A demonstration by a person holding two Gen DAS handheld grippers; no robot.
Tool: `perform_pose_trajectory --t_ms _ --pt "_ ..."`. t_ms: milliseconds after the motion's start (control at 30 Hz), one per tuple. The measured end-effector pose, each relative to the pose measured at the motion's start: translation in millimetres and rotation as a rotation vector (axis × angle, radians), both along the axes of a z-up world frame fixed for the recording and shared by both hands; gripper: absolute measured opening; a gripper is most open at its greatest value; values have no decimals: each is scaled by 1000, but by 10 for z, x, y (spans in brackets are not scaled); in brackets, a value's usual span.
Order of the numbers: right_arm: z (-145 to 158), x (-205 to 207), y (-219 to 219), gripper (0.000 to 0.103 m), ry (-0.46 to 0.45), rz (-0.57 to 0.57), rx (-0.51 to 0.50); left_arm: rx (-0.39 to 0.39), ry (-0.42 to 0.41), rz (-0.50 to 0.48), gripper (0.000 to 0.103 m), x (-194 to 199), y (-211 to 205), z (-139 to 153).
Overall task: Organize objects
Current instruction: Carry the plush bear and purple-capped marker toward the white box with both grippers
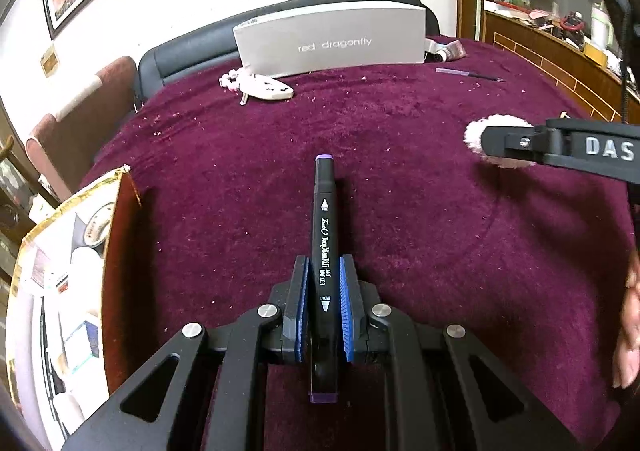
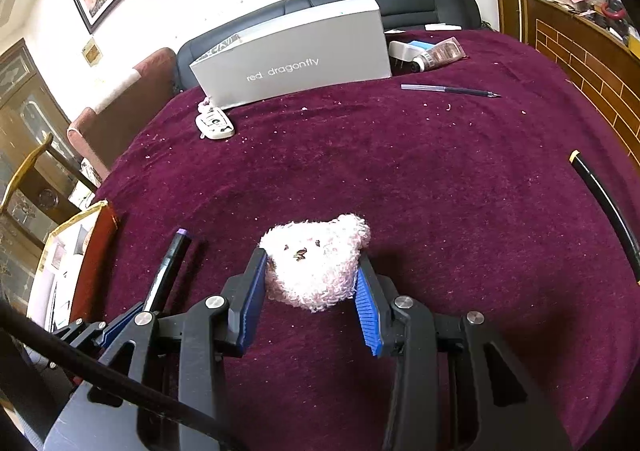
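Left gripper [image 1: 323,305] was clamped tight on a black art marker [image 1: 323,227], held above the maroon cloth [image 1: 400,211] beside an open box [image 1: 116,251]. Right gripper [image 2: 310,283] was partly closed, gripping a fluffy pink toy [image 2: 316,259] over the cloth.

Open cloth [image 2: 400,179] ahead — grey box [image 2: 296,59] beyond

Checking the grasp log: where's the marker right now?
The marker is clamped in the left tongs above the purple cloth, its purple cap pointing away; the open box sits to its left.
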State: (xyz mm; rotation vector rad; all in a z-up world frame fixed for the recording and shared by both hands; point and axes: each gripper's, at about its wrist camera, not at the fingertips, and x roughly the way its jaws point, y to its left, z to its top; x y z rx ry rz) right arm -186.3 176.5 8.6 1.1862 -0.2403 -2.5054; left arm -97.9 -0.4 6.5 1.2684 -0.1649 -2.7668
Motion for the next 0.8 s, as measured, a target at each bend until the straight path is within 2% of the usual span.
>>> perform_pose_trajectory --t_ms 300,500,667,800 --pt "63 109 -59 39 29 21 -10 20 74 -1 11 361 -104 386" --pt "160 241 -149 39 51 40 -42 64 136 26 11 718 -388 623" --pt "270 496 -402 39 65 107 -65 100 179 79 11 1030 -775 753" --pt "364 725 -768 40 74 189 -78 125 205 118 11 1245 -1050 786"
